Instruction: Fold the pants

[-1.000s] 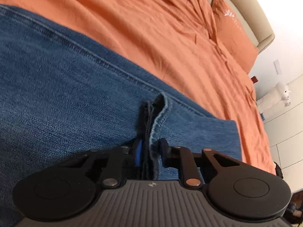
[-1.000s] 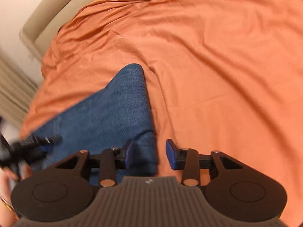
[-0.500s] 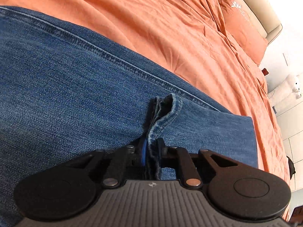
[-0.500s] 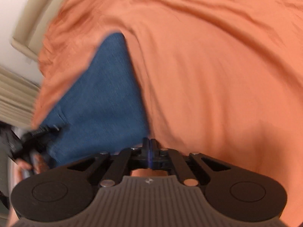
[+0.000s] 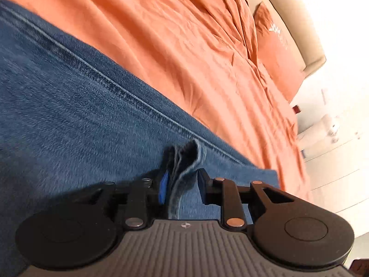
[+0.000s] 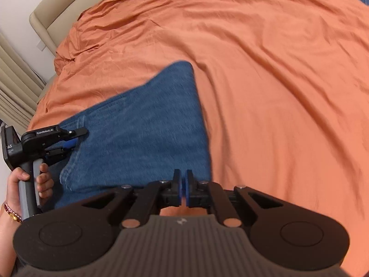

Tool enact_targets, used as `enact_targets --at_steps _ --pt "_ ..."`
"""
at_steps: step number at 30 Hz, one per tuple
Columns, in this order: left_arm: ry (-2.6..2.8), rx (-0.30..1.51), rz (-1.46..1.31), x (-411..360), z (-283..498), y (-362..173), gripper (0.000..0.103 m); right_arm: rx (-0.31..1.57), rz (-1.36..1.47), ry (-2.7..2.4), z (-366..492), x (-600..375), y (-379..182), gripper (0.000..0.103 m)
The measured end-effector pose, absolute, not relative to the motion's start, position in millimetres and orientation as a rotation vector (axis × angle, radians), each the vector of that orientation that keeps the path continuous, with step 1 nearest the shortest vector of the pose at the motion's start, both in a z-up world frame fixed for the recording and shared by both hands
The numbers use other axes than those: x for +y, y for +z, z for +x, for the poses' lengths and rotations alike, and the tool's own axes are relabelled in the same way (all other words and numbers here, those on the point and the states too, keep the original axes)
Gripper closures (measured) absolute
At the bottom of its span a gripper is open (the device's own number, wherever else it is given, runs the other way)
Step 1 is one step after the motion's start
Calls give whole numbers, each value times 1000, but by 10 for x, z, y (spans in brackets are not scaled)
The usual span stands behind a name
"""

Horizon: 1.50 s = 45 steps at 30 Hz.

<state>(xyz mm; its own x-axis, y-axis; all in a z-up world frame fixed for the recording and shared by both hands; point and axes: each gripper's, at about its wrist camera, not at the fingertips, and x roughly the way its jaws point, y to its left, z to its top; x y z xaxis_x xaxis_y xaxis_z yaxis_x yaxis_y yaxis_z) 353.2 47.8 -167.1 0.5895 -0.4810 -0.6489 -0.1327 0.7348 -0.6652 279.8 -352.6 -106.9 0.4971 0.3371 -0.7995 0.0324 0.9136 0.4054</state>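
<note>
Hand [image 6: 27, 182] on the left tongs [image 6: 69, 144]: right view only.

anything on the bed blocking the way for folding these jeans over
Nothing visible does. Beyond the jeans there is only bare orange bedsheet; the pillow sits far off by the headboard. The left claw, jaws just opening, has a denim fold between them. The right claw is shut with no denim visibly in it.
</note>
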Motion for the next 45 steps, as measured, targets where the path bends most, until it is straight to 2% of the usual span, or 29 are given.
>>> enact_targets --at_steps 2,3,4,9,15,21,24,25,29,36,42,45 --pt "-234 931 -768 498 3559 -1728 74 1029 387 199 2878 -3464 -1024 103" --pt "-235 907 -764 494 3544 -1716 81 1021 370 191 2920 -3435 -1002 103" --pt "-236 866 -733 465 3511 -1650 94 1008 344 176 2951 -3411 -976 103" --pt "-257 717 -429 158 3414 -1209 95 918 185 153 3222 -3291 -871 103" --pt "-185 871 -469 218 3543 -1588 95 848 12 161 3934 -3052 -1097 103" --pt "-177 892 -493 269 3568 -1645 94 984 -30 119 4550 -3023 -1719 103" --pt "-173 907 -510 310 3556 -1620 91 982 -36 109 4568 -3021 -1777 103" --pt "-166 910 -500 289 3575 -1586 84 981 -47 108 4566 -3015 -1753 103" --pt "-136 886 -455 289 3465 -1387 71 939 -102 147 4374 -2964 -1521 103" --pt "-26 815 -412 444 3166 -883 70 912 -252 331 3750 -2662 -1231 102" --pt "136 773 -350 659 2829 -587 70 1018 -268 287 3549 -2594 -1587 103" --pt "244 722 -419 958 2604 -496 70 1024 -246 269 3604 -2498 -1419 102"
